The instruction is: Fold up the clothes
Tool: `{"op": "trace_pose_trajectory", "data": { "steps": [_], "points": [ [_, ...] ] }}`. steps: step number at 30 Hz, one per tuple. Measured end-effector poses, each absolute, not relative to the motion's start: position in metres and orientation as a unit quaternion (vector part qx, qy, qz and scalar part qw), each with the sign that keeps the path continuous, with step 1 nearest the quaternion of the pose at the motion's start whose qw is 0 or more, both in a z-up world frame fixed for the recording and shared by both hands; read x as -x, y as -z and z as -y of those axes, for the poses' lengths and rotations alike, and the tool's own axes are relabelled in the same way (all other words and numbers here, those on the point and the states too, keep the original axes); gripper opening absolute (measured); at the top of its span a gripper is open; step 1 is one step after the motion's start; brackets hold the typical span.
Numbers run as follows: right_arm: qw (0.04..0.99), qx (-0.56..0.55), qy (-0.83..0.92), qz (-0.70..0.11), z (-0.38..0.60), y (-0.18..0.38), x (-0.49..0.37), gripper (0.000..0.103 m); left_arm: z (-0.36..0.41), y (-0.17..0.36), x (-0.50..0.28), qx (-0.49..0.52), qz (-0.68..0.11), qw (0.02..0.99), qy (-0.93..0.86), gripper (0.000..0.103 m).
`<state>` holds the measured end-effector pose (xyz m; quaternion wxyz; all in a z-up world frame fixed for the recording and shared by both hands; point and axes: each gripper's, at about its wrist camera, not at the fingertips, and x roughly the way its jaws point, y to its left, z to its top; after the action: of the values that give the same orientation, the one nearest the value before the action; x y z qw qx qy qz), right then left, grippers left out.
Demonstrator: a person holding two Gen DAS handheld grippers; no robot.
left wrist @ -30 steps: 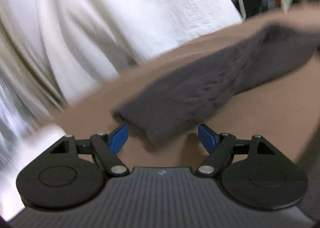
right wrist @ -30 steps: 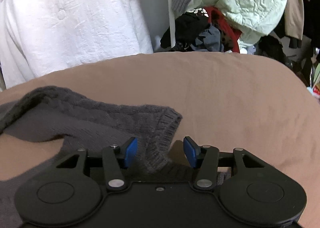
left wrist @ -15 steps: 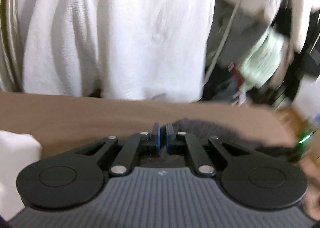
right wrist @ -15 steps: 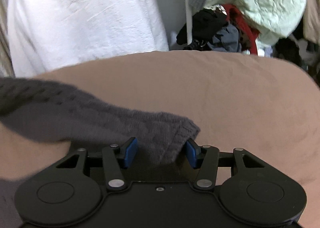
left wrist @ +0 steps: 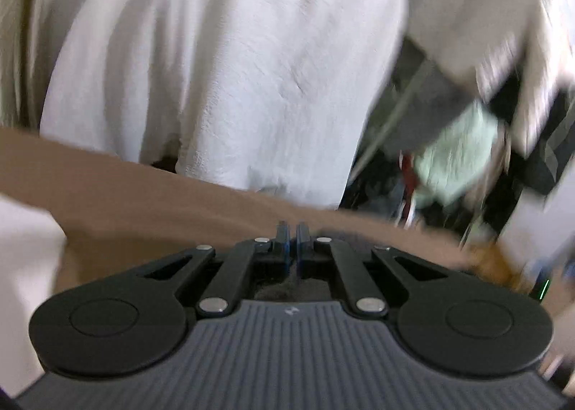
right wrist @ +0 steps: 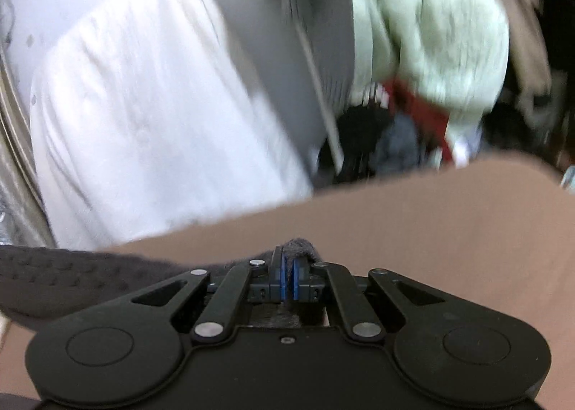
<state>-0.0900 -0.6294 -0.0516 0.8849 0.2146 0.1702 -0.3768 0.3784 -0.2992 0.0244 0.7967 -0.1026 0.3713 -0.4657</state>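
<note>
Grey knit sweater [right wrist: 64, 277], soft and floppy, is draping over the tan bed [right wrist: 431, 230], its edges pinched in the clamped left gripper [left wrist: 291, 230] and right gripper [right wrist: 287, 259]; hem corners are looking like the surest holds.

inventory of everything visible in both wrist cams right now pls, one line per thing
Knit garment: one, dark grey, lying on the brown surface at left in the right wrist view, an edge bunched at the gripper tips.
Brown surface: one, tan-brown, under the garment, across both views.
White cloth: one large hanging piece, white, behind the surface at left.
Pale green quilted item: one, mint green, upper right background, blurred.
Clothes heap: one pile, red, black and grey-blue, behind the surface's far edge.
Left gripper: one, black with blue pads, shut, dark fabric beneath.
Right gripper: one, black with blue pads, shut on the knit garment.
</note>
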Motion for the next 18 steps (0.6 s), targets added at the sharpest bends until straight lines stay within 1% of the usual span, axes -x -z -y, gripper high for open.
{"op": "trace_pose_trajectory", "data": {
  "steps": [1, 2, 4, 5, 6, 7, 8, 9, 10, 11, 13, 14, 15, 16, 17, 18],
  "points": [
    [0.88, -0.212, 0.381, -0.189, 0.633, 0.053, 0.084, 0.006, 0.301, -0.02, -0.39, 0.13, -0.381, 0.803, 0.44, 0.0],
    [0.874, -0.209, 0.386, -0.207, 0.636, 0.054, 0.078, 0.007, 0.308, -0.011, -0.4, 0.122, -0.379, 0.824, 0.403, 0.003],
    [0.854, -0.208, 0.395, -0.268, 0.644, 0.067, 0.062, 0.008, 0.326, 0.01, -0.418, 0.071, -0.36, 0.876, 0.313, 0.004],
    [0.841, -0.201, 0.405, -0.297, 0.644, 0.075, 0.055, 0.009, 0.331, 0.022, -0.421, 0.04, -0.363, 0.886, 0.287, 0.005],
    [0.834, -0.192, 0.41, -0.315, 0.64, 0.082, 0.052, 0.012, 0.334, 0.034, -0.421, 0.006, -0.371, 0.888, 0.271, 0.005],
    [0.835, -0.181, 0.41, -0.319, 0.633, 0.085, 0.053, 0.02, 0.33, 0.045, -0.416, 0.002, -0.38, 0.879, 0.287, 0.006],
    [0.839, -0.166, 0.41, -0.318, 0.625, 0.085, 0.055, 0.028, 0.323, 0.056, -0.408, 0.013, -0.388, 0.864, 0.321, 0.017],
    [0.841, -0.15, 0.412, -0.317, 0.617, 0.085, 0.059, 0.051, 0.316, 0.067, -0.4, 0.023, -0.395, 0.847, 0.354, 0.035],
    [0.843, -0.134, 0.415, -0.315, 0.61, 0.085, 0.062, 0.058, 0.311, 0.077, -0.394, 0.024, -0.404, 0.833, 0.377, 0.043],
    [0.844, -0.121, 0.417, -0.314, 0.606, 0.084, 0.065, 0.058, 0.306, 0.085, -0.387, 0.019, -0.405, 0.826, 0.391, 0.047],
    [0.848, -0.119, 0.409, -0.316, 0.605, 0.081, 0.071, 0.058, 0.301, 0.094, -0.376, -0.007, -0.379, 0.831, 0.407, 0.048],
    [0.847, -0.123, 0.408, -0.318, 0.607, 0.079, 0.072, 0.058, 0.299, 0.098, -0.371, -0.021, -0.363, 0.834, 0.415, 0.054],
    [0.847, -0.128, 0.406, -0.32, 0.61, 0.077, 0.072, 0.058, 0.297, 0.102, -0.366, -0.035, -0.347, 0.837, 0.422, 0.066],
    [0.845, -0.133, 0.407, -0.321, 0.614, 0.075, 0.073, 0.058, 0.296, 0.106, -0.363, -0.046, -0.342, 0.834, 0.431, 0.072],
    [0.843, -0.138, 0.409, -0.32, 0.617, 0.073, 0.073, 0.058, 0.296, 0.112, -0.361, -0.054, -0.342, 0.828, 0.442, 0.077],
    [0.843, -0.145, 0.409, -0.317, 0.618, 0.072, 0.074, 0.058, 0.296, 0.116, -0.36, -0.061, -0.348, 0.818, 0.453, 0.077]
  ]
}}
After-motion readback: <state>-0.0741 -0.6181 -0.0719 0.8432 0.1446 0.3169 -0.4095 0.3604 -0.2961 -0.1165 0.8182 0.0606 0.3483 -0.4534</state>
